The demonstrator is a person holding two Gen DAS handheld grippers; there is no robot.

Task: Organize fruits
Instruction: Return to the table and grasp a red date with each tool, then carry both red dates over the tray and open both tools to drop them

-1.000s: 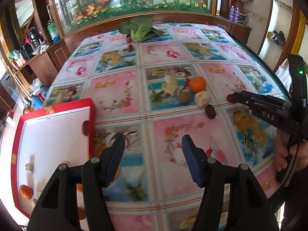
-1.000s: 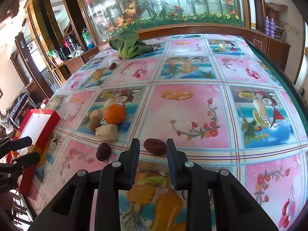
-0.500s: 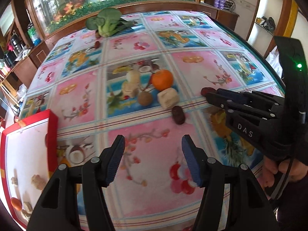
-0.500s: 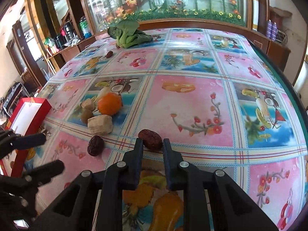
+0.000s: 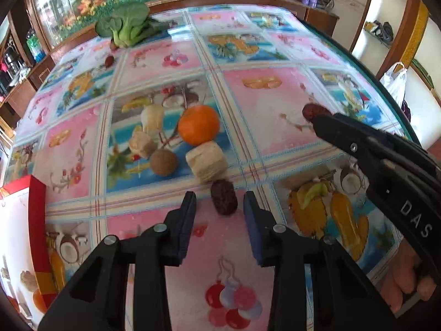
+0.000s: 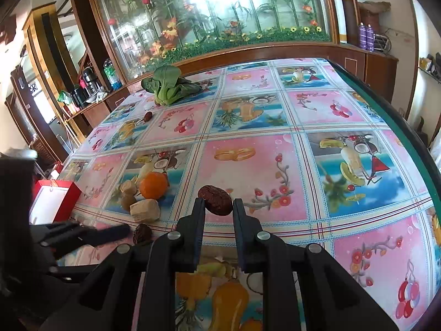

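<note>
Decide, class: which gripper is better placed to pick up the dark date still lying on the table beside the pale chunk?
Left. The left gripper has the date on the table between its pads, jaws just closing but not yet pressing. The right gripper is already shut on another date.

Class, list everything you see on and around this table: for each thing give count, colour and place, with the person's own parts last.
Dates: three, dark red-brown; one in the right tool, one between the left tool's pads, one near the greens.
Orange: one, orange, table centre.
Pale chunks: three, beige, around the orange.
Round brown fruit: one, beside them.
Leafy greens: one bunch, green, far end.
Box: one, red rim, white inside, table's left edge.
Tablecloth: pink-blue fruit print.
Left tool: black, just closing, pads not touching.
Right tool: black, gripping.
Hand: one, on the right tool.
</note>
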